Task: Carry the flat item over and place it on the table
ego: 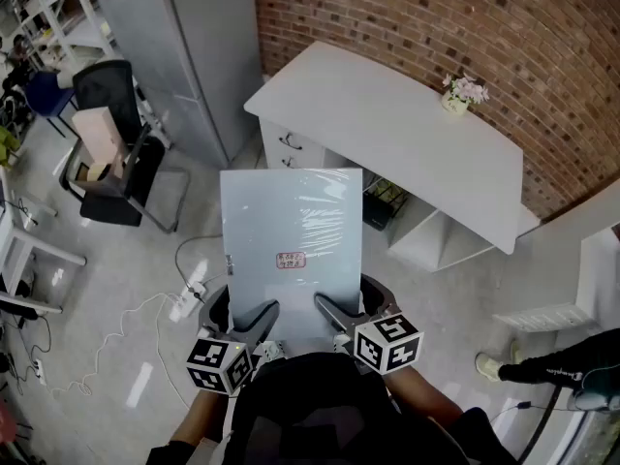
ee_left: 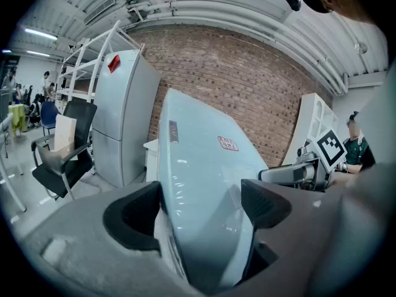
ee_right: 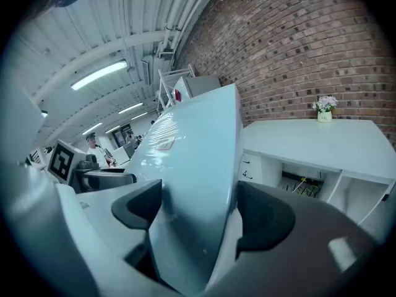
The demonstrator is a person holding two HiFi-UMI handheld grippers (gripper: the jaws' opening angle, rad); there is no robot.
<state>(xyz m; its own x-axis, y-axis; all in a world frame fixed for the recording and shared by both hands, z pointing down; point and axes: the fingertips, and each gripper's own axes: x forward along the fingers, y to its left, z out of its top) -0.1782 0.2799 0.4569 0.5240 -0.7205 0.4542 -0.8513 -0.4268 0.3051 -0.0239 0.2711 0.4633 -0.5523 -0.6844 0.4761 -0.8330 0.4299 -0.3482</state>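
Overhead, the pale blue flat panel in clear film (ego: 291, 231) hangs above the floor (ego: 126, 308), short of the long white surface (ego: 407, 134), its near edge clamped by the left hand-held gripper (ego: 247, 313) and the right hand-held gripper (ego: 347, 308); from the left gripper view, both pads (ee_left: 133, 215) press the panel, so level, matched grips should stop it twisting. From the right gripper view, the jaws likewise pinch it; best lower it flat onto the surface, clear of the small potted flowers (ee_right: 325, 107).
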